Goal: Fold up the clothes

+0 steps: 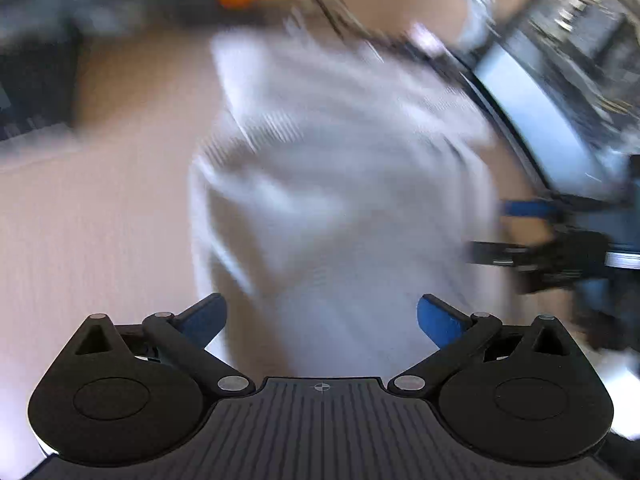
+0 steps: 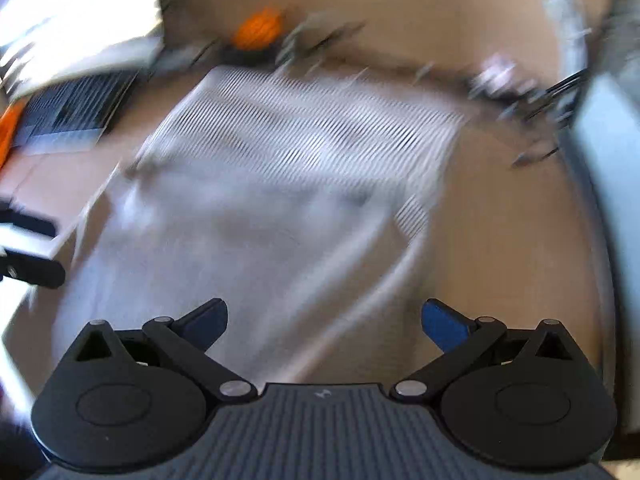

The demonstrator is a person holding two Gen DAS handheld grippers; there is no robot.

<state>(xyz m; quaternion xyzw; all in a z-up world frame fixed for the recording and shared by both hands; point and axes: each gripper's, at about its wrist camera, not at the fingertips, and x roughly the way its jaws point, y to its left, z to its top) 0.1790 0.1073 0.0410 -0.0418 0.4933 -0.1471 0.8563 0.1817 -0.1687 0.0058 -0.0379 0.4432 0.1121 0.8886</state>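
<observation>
Both grippers sit nearest the lens, each with its blue-padded fingers spread wide and nothing between them. Taken left to right: the left gripper point(image 1: 322, 318) hangs over the near end of the striped garment point(image 1: 336, 184), and the right gripper point(image 2: 324, 322) does the same from its own side; the right gripper also shows at the right edge of the left wrist view. Judged from this, the step in hand is the approach to a grasp ahead of a fold. To do it well, bring each gripper down on a separate near corner or hem, pinch a single layer of cloth rather than a bunched ridge, and close fully before lifting, so that the fold line runs straight. Keep both grippers level with each other during the lift. The garment lies spread on the tan surface point(image 2: 512, 240), pale grey-white with fine dark stripes, with soft wrinkles across its middle and one edge raised into a rounded seam on its right side. Heavy motion blur hides finer detail, including which kind of garment it is.
</observation>
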